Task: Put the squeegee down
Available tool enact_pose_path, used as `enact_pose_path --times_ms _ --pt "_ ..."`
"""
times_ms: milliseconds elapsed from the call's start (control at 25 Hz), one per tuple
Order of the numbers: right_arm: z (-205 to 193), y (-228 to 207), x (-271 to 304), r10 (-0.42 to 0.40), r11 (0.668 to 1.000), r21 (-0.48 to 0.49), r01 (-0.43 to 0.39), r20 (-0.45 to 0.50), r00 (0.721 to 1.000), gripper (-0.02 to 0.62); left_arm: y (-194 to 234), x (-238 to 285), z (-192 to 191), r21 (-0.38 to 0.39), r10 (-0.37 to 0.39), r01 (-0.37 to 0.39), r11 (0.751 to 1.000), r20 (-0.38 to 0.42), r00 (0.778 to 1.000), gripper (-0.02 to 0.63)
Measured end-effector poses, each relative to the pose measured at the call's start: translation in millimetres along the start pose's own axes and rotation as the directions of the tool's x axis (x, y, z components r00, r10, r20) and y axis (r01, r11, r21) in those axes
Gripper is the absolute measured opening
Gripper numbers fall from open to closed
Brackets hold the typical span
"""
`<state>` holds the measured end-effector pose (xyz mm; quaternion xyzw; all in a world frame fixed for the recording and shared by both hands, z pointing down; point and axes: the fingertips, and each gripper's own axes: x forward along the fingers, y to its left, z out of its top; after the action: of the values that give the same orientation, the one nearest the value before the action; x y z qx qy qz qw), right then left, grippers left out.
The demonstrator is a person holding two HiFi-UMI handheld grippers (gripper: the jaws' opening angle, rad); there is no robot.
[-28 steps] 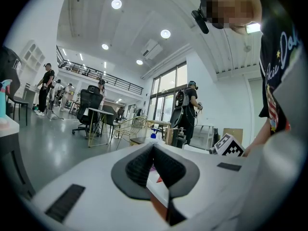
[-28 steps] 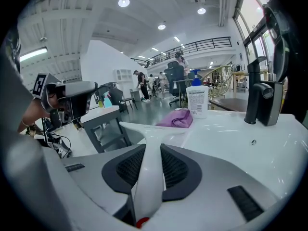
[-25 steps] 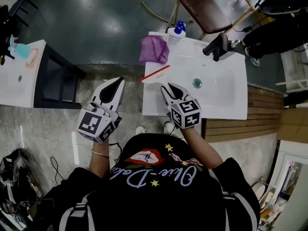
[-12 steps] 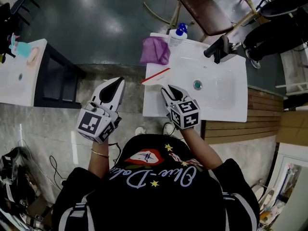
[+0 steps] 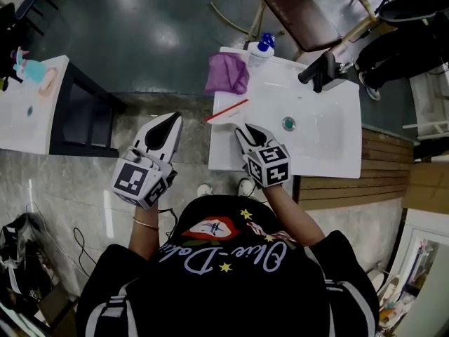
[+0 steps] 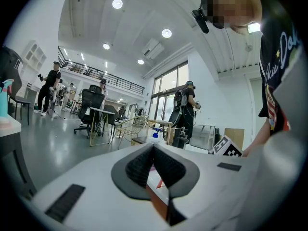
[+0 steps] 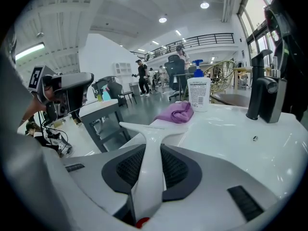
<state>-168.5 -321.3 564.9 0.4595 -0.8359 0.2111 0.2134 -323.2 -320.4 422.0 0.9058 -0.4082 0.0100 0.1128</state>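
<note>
The squeegee (image 5: 226,109) has a white handle and a red blade edge. In the head view its head lies over the left rim of the white sink (image 5: 330,156). My right gripper (image 5: 243,128) is shut on the handle, just in front of the sink's near left corner. In the right gripper view the white handle (image 7: 150,150) runs out between the dark pads, and its wide head reaches toward the rim. My left gripper (image 5: 170,120) hovers over the floor to the left of the sink. Its pads (image 6: 166,165) meet at the tip and hold nothing.
A purple cloth (image 5: 226,74) and a pump bottle with a blue cap (image 5: 258,49) sit at the sink's far left corner. A black faucet (image 5: 319,69) stands at the far side, and the drain (image 5: 287,123) is mid-basin. A brown chair (image 5: 298,16) stands beyond, with a white table (image 5: 28,111) at left.
</note>
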Motion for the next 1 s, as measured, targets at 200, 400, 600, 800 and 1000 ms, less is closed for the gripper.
enact_pose_path --times_ms 200,400,600,800,1000 --pt "-4.5 -0.5 0.2 -0.003 1.0 0.008 0.003 -0.008 1.0 0.112 0.9 -1.0 -6.5 -0.01 0.006 -0.007 1.0 -0.006 1.0 -0.005" --pt "-5.7 -2.1 1.0 -0.009 1.0 0.004 0.009 -0.018 1.0 0.114 1.9 -1.1 -3.7 -0.012 0.011 -0.011 1.0 0.0 1.0 -0.005" --pt "-7.2 -1.2 2.2 -0.009 1.0 0.002 0.01 -0.027 1.0 0.115 2.4 -3.9 -4.3 -0.017 0.017 -0.017 1.0 -0.009 1.0 -0.005" --pt "-7.9 -0.8 2.9 -0.005 1.0 -0.001 0.005 -0.03 1.0 0.117 2.3 -5.3 -4.1 -0.018 0.021 -0.021 1.0 0.002 1.0 -0.005" --pt "-6.1 -0.8 3.2 -0.004 1.0 -0.004 0.003 -0.02 1.0 0.124 1.3 -4.9 -4.0 -0.014 0.02 -0.02 1.0 0.002 1.0 -0.005"
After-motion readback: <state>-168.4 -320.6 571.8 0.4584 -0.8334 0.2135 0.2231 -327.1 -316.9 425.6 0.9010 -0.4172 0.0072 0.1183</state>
